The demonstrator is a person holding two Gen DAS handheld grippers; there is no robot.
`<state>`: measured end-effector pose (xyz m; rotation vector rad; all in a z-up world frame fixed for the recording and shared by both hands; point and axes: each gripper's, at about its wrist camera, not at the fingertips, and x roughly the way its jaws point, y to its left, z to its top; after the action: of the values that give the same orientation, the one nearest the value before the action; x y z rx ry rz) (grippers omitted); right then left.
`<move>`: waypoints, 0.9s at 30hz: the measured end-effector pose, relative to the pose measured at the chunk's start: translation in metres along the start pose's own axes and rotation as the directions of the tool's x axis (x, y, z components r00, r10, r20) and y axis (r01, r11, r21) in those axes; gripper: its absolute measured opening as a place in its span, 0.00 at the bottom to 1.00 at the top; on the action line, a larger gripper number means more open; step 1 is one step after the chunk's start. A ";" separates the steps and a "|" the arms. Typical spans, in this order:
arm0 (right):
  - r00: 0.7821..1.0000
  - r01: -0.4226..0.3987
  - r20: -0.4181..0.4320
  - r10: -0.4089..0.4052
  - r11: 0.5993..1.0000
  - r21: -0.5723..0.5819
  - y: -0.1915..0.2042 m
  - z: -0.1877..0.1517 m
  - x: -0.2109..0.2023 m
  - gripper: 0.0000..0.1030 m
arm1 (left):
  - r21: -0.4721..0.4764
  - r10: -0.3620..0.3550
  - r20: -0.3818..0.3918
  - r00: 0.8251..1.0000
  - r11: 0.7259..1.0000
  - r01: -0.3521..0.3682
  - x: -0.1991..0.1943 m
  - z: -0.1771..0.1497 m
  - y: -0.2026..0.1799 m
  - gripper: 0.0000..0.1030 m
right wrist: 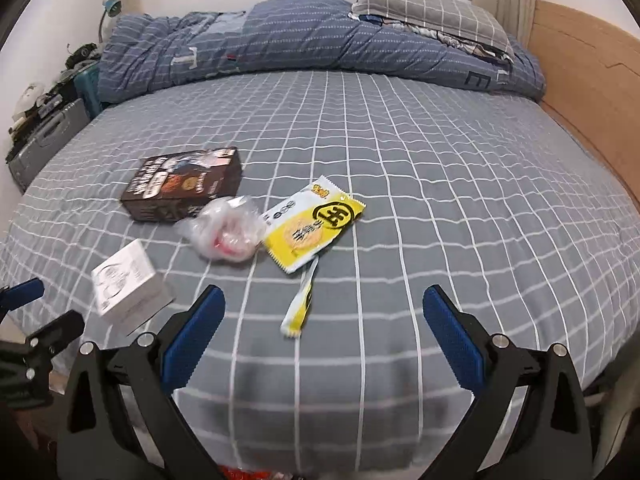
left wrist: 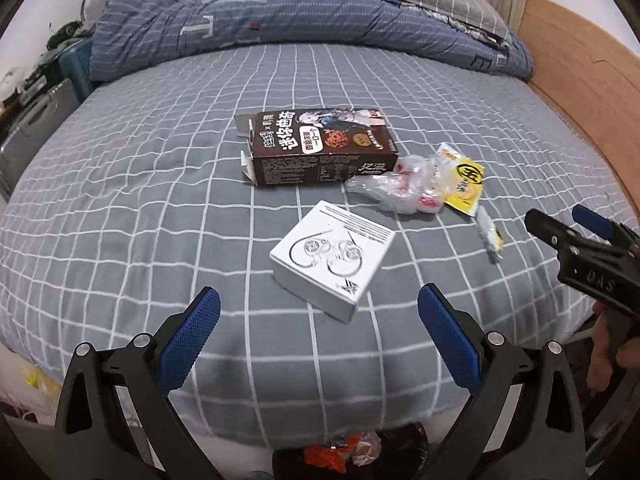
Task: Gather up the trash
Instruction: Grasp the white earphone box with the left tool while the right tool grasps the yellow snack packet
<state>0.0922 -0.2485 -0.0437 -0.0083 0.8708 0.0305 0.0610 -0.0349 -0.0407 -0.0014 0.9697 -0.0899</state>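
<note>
Trash lies on the grey checked bed. A white earphone box [left wrist: 332,258] [right wrist: 128,290] sits just ahead of my open, empty left gripper [left wrist: 318,330]. Beyond it lies a brown snack box [left wrist: 320,148] [right wrist: 182,186] with an open flap. A crumpled clear plastic bag [left wrist: 404,190] [right wrist: 226,228] lies beside a yellow snack wrapper [left wrist: 466,182] [right wrist: 312,226]. A thin torn wrapper strip [left wrist: 490,234] [right wrist: 300,300] lies nearest my right gripper [right wrist: 324,324], which is open and empty just short of it. The right gripper also shows in the left wrist view [left wrist: 560,226].
A folded blue quilt [right wrist: 312,36] and a grey checked pillow [right wrist: 432,12] lie at the bed's far end. A wooden bed frame [right wrist: 584,80] runs along the right. A bin with trash [left wrist: 352,456] stands below the near edge. Cluttered storage [left wrist: 40,112] stands at the left.
</note>
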 end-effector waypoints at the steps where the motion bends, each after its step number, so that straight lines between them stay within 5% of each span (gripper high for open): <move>1: 1.000 0.005 -0.008 -0.005 1.000 0.002 -0.001 0.003 0.008 0.93 | -0.001 -0.010 -0.009 1.000 1.000 0.010 0.007 0.001 0.000 0.94; 20: 0.985 0.019 -0.171 0.011 0.984 0.175 0.001 0.074 0.125 0.93 | 0.076 -0.075 -0.068 0.995 0.994 0.080 0.076 0.012 -0.009 0.93; 27: 0.981 0.018 -0.194 0.023 0.978 0.209 0.007 0.080 0.146 0.93 | 0.056 -0.082 -0.081 0.993 0.995 0.086 0.086 0.014 -0.004 0.85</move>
<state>0.2469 -0.2364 -0.1038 0.1905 1.0671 -0.0612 0.1205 -0.0461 -0.1038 0.0163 1.0449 -0.1974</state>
